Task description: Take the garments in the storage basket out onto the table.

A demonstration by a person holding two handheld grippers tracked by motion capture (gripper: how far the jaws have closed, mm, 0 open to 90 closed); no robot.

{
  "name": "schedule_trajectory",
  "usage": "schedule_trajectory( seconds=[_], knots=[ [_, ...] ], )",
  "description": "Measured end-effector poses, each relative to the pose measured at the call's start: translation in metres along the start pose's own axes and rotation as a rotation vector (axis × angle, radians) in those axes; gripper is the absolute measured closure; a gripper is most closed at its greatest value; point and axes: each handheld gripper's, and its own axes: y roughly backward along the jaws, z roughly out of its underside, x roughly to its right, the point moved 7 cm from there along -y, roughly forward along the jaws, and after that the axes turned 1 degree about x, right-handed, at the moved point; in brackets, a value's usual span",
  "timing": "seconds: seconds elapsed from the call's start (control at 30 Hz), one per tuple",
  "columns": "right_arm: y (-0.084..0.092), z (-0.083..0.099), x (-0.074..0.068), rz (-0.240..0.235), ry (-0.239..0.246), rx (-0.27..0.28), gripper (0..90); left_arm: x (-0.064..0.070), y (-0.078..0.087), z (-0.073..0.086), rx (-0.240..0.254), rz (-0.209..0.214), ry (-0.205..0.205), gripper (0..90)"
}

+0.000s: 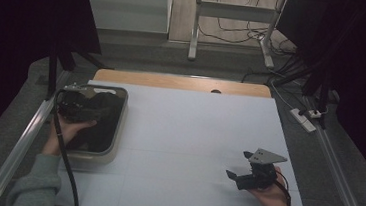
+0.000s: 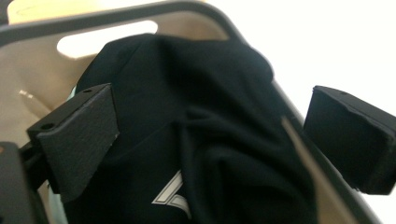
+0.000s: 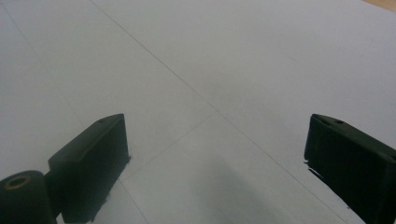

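Over the basket, left gripper jaws spread around black garment, right gripper spread, empty

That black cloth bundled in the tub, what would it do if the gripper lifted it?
The black cloth lies in soft folds, so it would probably droop and unfold rather than hold shape. It looks light. Heaped over the tub rim, it may drag or snag coming out.

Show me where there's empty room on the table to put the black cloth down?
The white table is bare between the bin and the right gripper, and beyond them to the wooden strip. The crowded spot is the bin, where the black cloth lies under the open left gripper.
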Motion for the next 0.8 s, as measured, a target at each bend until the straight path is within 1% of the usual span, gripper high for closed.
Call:
schedule_trajectory(
  seconds=[0.07, 0.17, 0.23, 0.37, 0.43, 0.47, 0.53, 0.57, 0.7, 0.77, 0.8],
  knots=[
    [0.0, 0.0, 0.0, 0.0, 0.002, -0.001, 5.9, -0.004, -0.003, 0.003, -0.019, -0.02, 0.005, 1.7],
    [-0.001, 0.0, 0.0, -0.003, 0.002, -0.003, 5.9, -0.006, -0.005, 0.005, -0.017, -0.004, 0.019, 1.0],
    [-0.001, 0.001, 0.0, -0.006, 0.002, -0.008, 5.9, -0.006, -0.007, 0.006, -0.027, -0.005, 0.018, 0.1],
    [-0.001, 0.001, -0.001, -0.007, 0.003, -0.012, 5.9, -0.003, -0.011, 0.009, -0.063, -0.018, -0.016, 0.0],
    [-0.001, 0.001, -0.001, -0.008, 0.004, -0.013, 5.9, -0.004, -0.01, 0.008, -0.064, -0.04, -0.026, 0.0],
    [-0.001, 0.001, -0.001, -0.008, 0.006, -0.015, 5.9, -0.004, -0.007, 0.007, -0.061, -0.059, -0.032, 0.0],
    [-0.001, 0.001, -0.001, -0.008, 0.006, -0.015, 5.9, -0.005, -0.004, 0.006, -0.053, -0.079, -0.042, 0.0],
    [-0.001, 0.001, -0.001, -0.009, 0.006, -0.016, 5.9, -0.007, -0.002, 0.005, -0.047, -0.084, -0.039, 0.0],
    [-0.002, 0.002, -0.001, -0.008, 0.009, -0.019, 5.9, -0.012, 0.001, 0.006, -0.036, -0.076, -0.01, 0.0],
    [-0.002, 0.002, -0.001, -0.01, 0.011, -0.022, 5.9, -0.014, 0.001, 0.007, -0.038, -0.074, -0.005, 0.0],
    [-0.002, 0.002, -0.001, -0.01, 0.011, -0.022, 5.9, -0.015, 0.0, 0.008, -0.038, -0.066, 0.0, 0.0]
  ],
)
